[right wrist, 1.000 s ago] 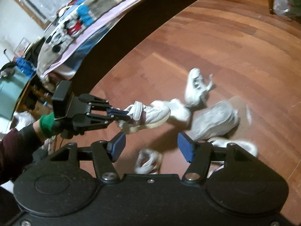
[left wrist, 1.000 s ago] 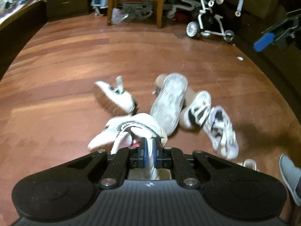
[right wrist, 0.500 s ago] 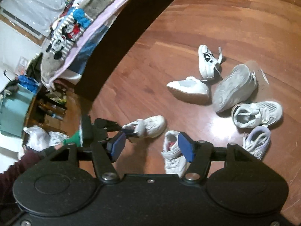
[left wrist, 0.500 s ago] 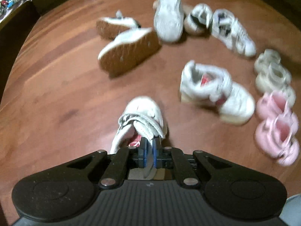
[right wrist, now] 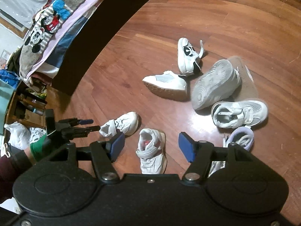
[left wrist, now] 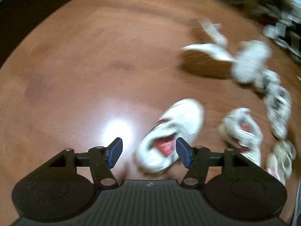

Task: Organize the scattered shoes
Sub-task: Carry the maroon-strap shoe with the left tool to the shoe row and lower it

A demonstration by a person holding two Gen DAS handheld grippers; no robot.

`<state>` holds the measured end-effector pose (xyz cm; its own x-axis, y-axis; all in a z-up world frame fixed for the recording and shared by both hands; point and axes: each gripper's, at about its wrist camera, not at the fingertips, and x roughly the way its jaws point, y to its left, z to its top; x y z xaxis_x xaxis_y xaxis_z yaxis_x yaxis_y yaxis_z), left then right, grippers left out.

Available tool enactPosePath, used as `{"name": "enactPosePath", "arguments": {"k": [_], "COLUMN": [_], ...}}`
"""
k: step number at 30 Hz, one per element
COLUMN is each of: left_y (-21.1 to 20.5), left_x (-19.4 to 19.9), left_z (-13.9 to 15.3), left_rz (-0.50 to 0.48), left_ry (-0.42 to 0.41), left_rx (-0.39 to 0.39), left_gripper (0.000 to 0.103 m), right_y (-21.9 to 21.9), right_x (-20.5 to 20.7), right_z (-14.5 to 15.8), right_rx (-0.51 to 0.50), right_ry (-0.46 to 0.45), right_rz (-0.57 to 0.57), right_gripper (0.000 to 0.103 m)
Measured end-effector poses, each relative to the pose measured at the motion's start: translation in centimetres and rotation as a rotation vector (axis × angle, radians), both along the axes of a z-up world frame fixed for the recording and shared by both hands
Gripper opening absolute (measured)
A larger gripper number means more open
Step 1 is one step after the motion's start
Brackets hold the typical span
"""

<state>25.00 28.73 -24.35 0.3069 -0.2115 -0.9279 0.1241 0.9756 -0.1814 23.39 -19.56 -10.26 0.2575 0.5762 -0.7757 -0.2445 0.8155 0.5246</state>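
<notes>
A red-brown wooden floor (right wrist: 225, 18) carried the shoes. The left gripper (left wrist: 148, 151) had its fingers spread wide, empty, a white strapped sneaker (left wrist: 173, 131) between their tips. Its mate (right wrist: 152, 150) lay between the right gripper's (right wrist: 151, 146) equally wide, empty fingers. Both looked light and soft; the stiffer heel collar seemed the best hold.

My right gripper (right wrist: 151, 147) hangs spread over a strapped white sneaker (right wrist: 152, 151); its mate (right wrist: 120, 124) lies left, by the left gripper (right wrist: 90, 125).

Seven loose shoes on wooden floor (right wrist: 235, 18): six white sneakers, one lavender sneaker (right wrist: 241, 138) near right. Two white with red lining near centre. Two grippers.
</notes>
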Motion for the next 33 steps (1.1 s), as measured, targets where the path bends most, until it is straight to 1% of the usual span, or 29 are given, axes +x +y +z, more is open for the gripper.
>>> {"name": "enactPosePath", "arguments": {"k": [1,3,5,6,7,10,11,12,14,15,16,17,19,20,22,23,26,27,28,31,33], "left_y": [0.2,0.0,-0.1,-0.2,-0.4,-1.8,-2.2,-2.4,-2.5,-2.5,-2.9,-3.8,-5.4,-5.8,-6.2,-6.8,-9.5,-10.4,-11.3,-12.7,-13.5], "left_x": [0.2,0.2,0.3,0.4,0.5,1.4,1.8,1.9,1.8,1.8,1.7,1.2,0.3,0.0,-0.5,-0.8,-0.9,-1.0,-0.9,-0.2,0.5], "left_z": [-0.5,-2.0,-3.1,-3.5,-3.8,-4.5,-4.9,-4.9,-3.7,-3.1,-2.4,-1.7,-0.4,0.0,0.9,1.2,1.3,1.2,0.8,-0.5,-0.2], "left_rz": [0.044,0.134,0.174,0.174,0.172,0.106,0.073,0.024,-0.119,-0.191,-0.279,-0.389,-0.604,-0.654,-0.705,-0.756,-0.874,-0.911,-0.958,-1.022,-1.087], "left_ry": [0.033,0.100,0.118,0.117,0.116,0.117,0.124,0.117,0.021,-0.025,-0.048,-0.070,-0.115,-0.125,-0.149,-0.169,-0.179,-0.179,-0.180,-0.186,-0.189], "left_rx": [-0.005,0.016,0.014,0.014,0.016,0.084,0.122,0.148,0.110,0.092,0.088,0.111,0.154,0.154,0.125,0.121,0.120,0.129,0.158,0.201,0.208], "left_gripper": [0.062,0.061,0.045,0.041,0.034,0.031,0.027,0.025,0.024,0.023,0.022,0.020,0.020,0.020,0.020,0.020,0.020,0.020,0.019,0.019,0.019], "right_y": [-0.1,-0.3,-0.5,-0.6,-0.6,-0.6,-0.6,-0.6,-0.6,-0.6,-0.7,-0.7,-0.8,-0.8,-0.7,-0.7,-0.5,-0.5,-0.4,-0.3,-0.2], "right_x": [0.0,-0.1,-0.1,0.0,0.0,0.2,0.2,0.3,0.3,0.3,0.3,0.3,0.3,0.3,0.3,0.2,0.2,0.1,0.1,0.0,0.0], "right_z": [0.0,0.0,0.0,-0.1,-0.1,-0.2,-0.3,-0.4,-0.5,-0.4,-0.4,-0.4,-0.5,-0.5,-0.4,-0.4,-0.3,-0.3,-0.2,-0.1,-0.1], "right_rx": [0.001,0.001,0.002,0.003,0.004,0.006,0.006,0.006,0.007,0.009,0.010,0.011,0.012,0.013,0.016,0.017,0.022,0.023,0.024,0.028,0.031], "right_ry": [0.000,-0.001,0.000,0.000,0.001,0.004,0.006,0.008,0.010,0.011,0.011,0.011,0.013,0.014,0.014,0.015,0.016,0.016,0.016,0.017,0.018], "right_rz": [0.002,0.004,0.001,-0.002,-0.005,-0.005,-0.004,-0.004,-0.004,-0.002,-0.001,-0.001,-0.003,-0.002,0.000,0.001,0.004,0.005,0.005,0.008,0.009], "right_gripper": [0.066,0.066,0.066,0.066,0.066,0.066,0.067,0.069,0.073,0.073,0.073,0.073,0.073,0.074,0.074,0.074,0.074,0.074,0.075,0.075,0.075]}}
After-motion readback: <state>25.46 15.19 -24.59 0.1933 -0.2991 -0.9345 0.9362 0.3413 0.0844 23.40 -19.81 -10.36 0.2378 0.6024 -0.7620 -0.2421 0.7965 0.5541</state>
